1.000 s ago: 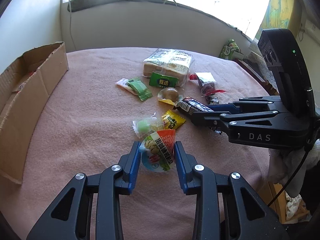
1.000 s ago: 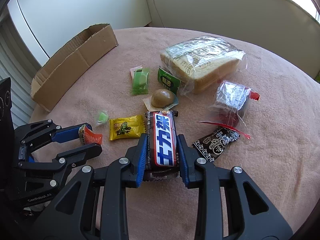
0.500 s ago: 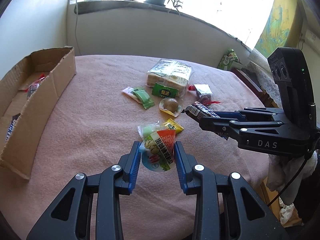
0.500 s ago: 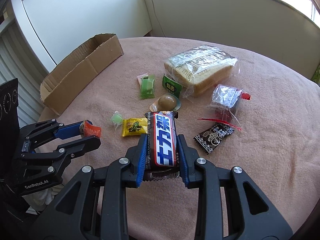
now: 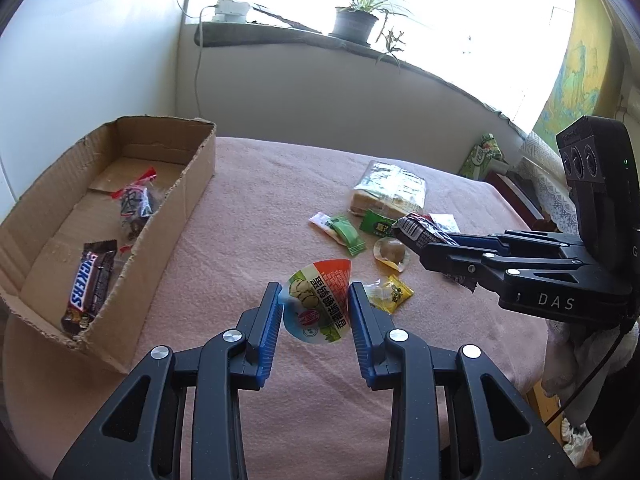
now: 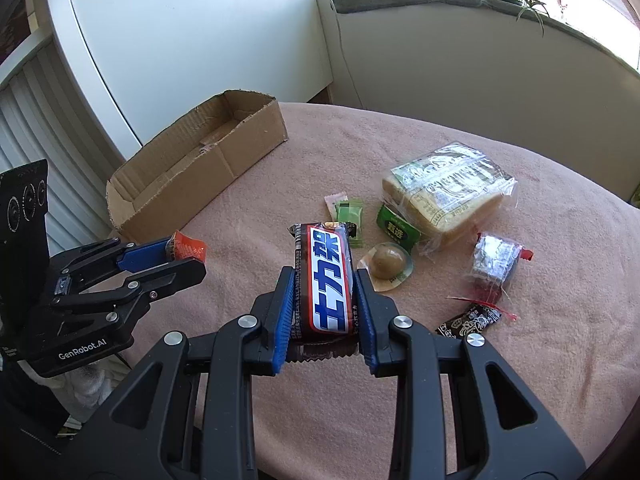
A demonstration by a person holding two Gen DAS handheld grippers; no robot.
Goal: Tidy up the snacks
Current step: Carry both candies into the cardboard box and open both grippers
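Grippers (image 5: 315, 312) (image 6: 323, 312) hold snacks above tablecloth (image 5: 248, 240), beside box rim (image 5: 168, 216).

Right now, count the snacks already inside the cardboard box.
2 clearly visible in the cardboard box: a Snickers bar near the front end, and a clear red-tied bag of dark sweets mid-box. A red scrap beside the bar may be a third.

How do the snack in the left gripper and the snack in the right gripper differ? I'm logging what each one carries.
The jelly cup in the left gripper is round and squat with a white, orange and green lid; the chocolate bar in the right gripper is long and flat, in a dark wrapper with a blue label. The cup barely passes the jaws; the bar sticks out well beyond them. Both are clamped and off the table.
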